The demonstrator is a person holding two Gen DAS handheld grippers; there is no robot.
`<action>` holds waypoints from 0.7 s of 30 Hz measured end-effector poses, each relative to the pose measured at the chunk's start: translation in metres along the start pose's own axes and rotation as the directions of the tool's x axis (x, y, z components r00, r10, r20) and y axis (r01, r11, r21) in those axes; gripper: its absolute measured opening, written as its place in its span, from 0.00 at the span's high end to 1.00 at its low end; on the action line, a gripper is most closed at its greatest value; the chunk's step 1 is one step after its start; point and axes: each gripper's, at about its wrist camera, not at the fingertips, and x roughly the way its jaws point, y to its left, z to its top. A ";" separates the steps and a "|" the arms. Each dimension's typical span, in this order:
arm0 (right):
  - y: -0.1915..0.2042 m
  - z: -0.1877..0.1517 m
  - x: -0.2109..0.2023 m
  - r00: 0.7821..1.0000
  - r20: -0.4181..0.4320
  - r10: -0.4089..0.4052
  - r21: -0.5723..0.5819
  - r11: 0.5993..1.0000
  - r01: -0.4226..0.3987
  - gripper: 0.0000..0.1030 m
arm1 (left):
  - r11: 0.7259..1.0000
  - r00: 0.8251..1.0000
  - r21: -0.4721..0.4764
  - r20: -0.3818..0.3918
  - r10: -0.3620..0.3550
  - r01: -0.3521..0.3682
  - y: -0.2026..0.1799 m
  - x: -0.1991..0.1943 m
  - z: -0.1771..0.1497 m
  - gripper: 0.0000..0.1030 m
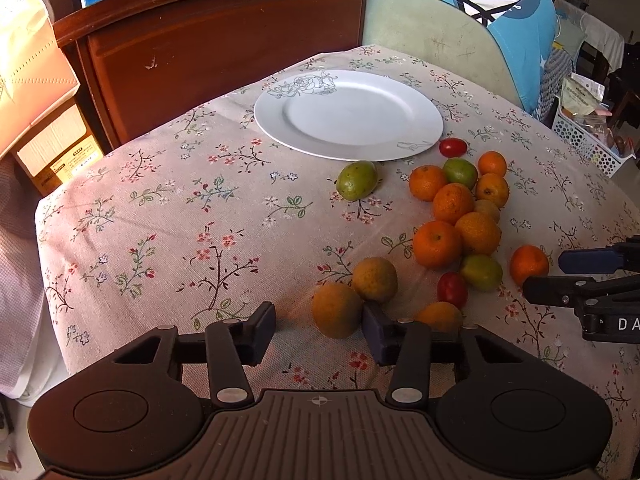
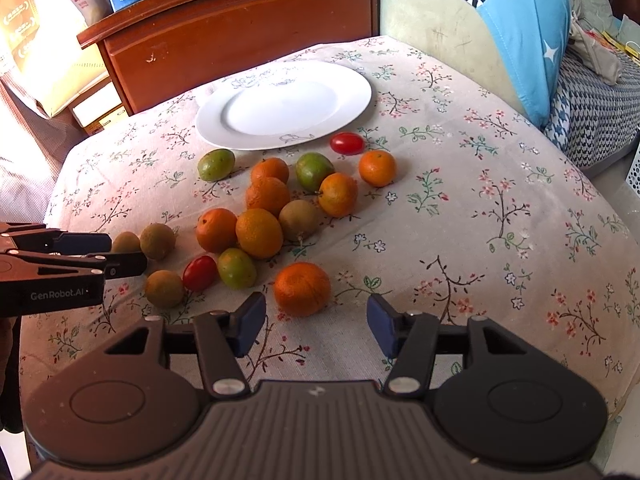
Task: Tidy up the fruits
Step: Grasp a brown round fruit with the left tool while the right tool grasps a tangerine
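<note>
Left of and beyond the left tongs stands a dark red-brown wooden cabinet with pale cardboard boxes beside it. The counter wears a beige floral tablecloth. These tongs are spread and empty, a brown round fruit just ahead between their tips. Straight ahead, farther off, sits a white round plate, bare. The right tongs are also spread, a loose orange mandarin just before them; the fruit cluster lies ahead-left. Far right, a blue cushion.
</note>
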 end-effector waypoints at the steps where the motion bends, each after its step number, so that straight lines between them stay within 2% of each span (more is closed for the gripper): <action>1: 0.000 0.000 0.000 1.000 0.001 0.004 -0.001 1.000 -0.004 0.49 | 1.000 1.000 0.001 0.002 -0.009 0.009 0.000 0.000 0.000 0.62; 3: 0.000 0.000 0.002 1.000 -0.005 0.015 0.000 1.000 -0.015 0.63 | 1.000 1.000 0.001 0.003 -0.030 0.030 0.000 -0.001 0.000 0.72; 5: -0.001 0.000 0.002 1.000 -0.006 0.024 0.006 1.000 -0.024 0.67 | 0.999 0.999 0.011 0.009 -0.040 0.040 -0.002 -0.001 0.000 0.77; 8: -0.001 0.001 0.003 0.999 -0.004 0.043 0.009 0.999 -0.043 0.74 | 0.999 0.999 0.012 0.011 -0.039 0.039 -0.003 -0.001 0.000 0.77; 14: 0.001 0.001 0.003 0.999 -0.001 0.038 -0.002 0.999 -0.038 0.74 | 0.999 0.999 0.020 0.011 -0.037 0.036 -0.003 -0.001 -0.001 0.77; 17: 0.000 0.001 0.003 0.999 0.000 0.039 0.009 0.999 -0.039 0.70 | 0.998 1.000 0.051 0.014 -0.023 0.022 -0.008 -0.001 -0.002 0.76; 21: 0.001 0.000 0.003 1.000 0.006 0.028 -0.004 1.000 -0.028 0.67 | 0.999 1.000 0.043 0.017 -0.024 0.023 -0.007 0.000 -0.001 0.76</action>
